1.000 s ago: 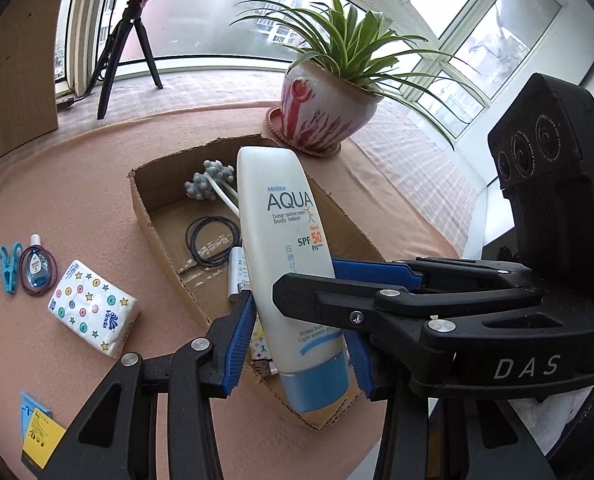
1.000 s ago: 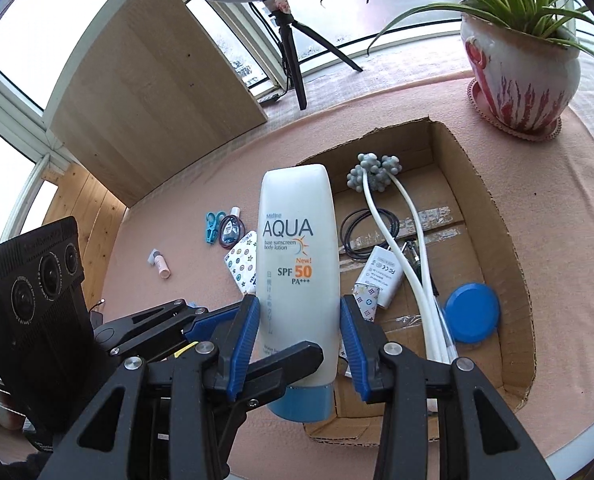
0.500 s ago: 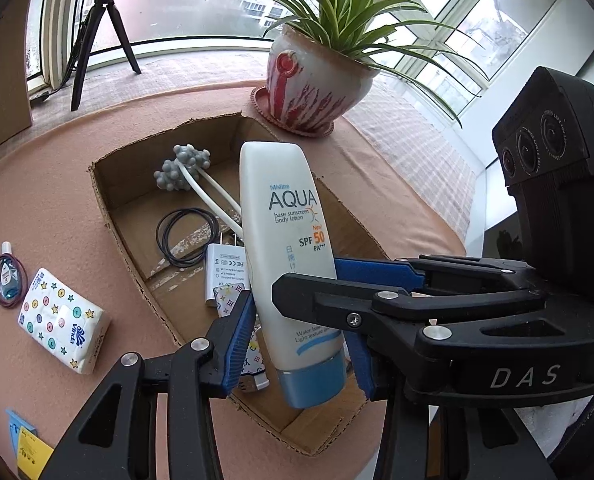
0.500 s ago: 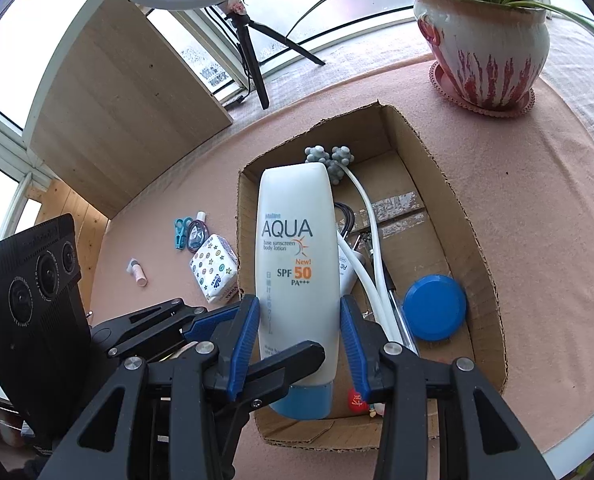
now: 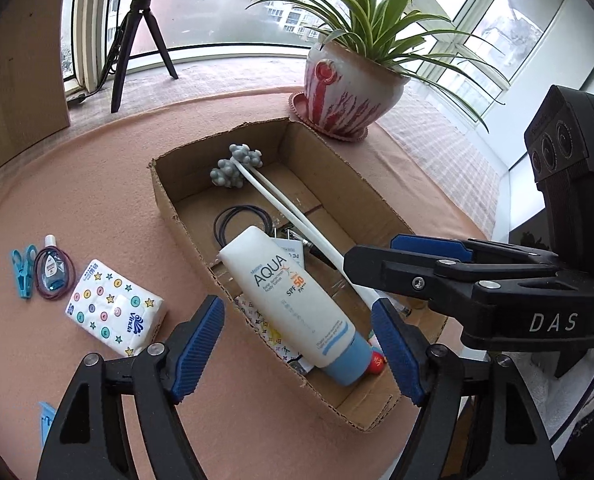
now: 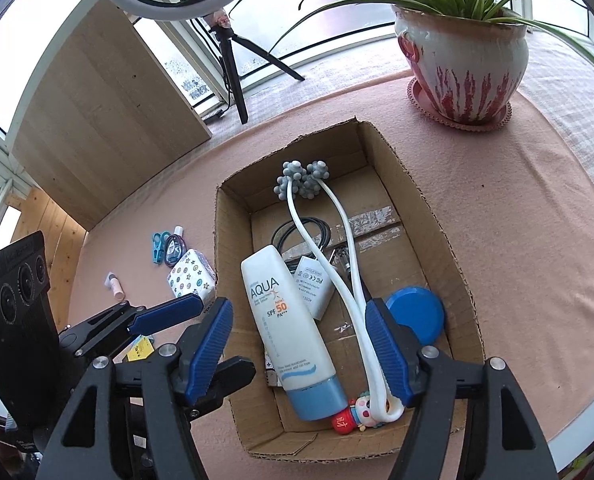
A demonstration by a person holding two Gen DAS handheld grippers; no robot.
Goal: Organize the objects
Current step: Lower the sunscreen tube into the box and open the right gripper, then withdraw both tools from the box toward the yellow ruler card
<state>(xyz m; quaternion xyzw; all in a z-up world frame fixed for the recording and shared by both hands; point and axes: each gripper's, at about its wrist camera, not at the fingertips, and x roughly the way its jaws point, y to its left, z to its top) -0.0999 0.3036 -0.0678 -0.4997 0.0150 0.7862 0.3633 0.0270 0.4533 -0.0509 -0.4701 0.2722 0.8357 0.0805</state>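
lying flat in the cardboard box (image 6: 449,248), aqua sunscreen tube (image 6: 293,332), cap toward the near wall. just opened wide, gripping nothing: left gripper (image 5: 303,344) and right gripper (image 6: 299,344), tube loose between.

The lotion tube (image 5: 293,304), upright and clamped between both claws a second ago, now lies tilted inside the box (image 5: 381,416), blue cap toward the near wall, resting on the charger (image 6: 315,286) and other contents. The jaws of the left claw (image 5: 301,346) and the right claw (image 6: 299,348) have just been opening; their blue pads now stand clear on either side of the tube without touching it. The box sits nearer the middle of both views than before.
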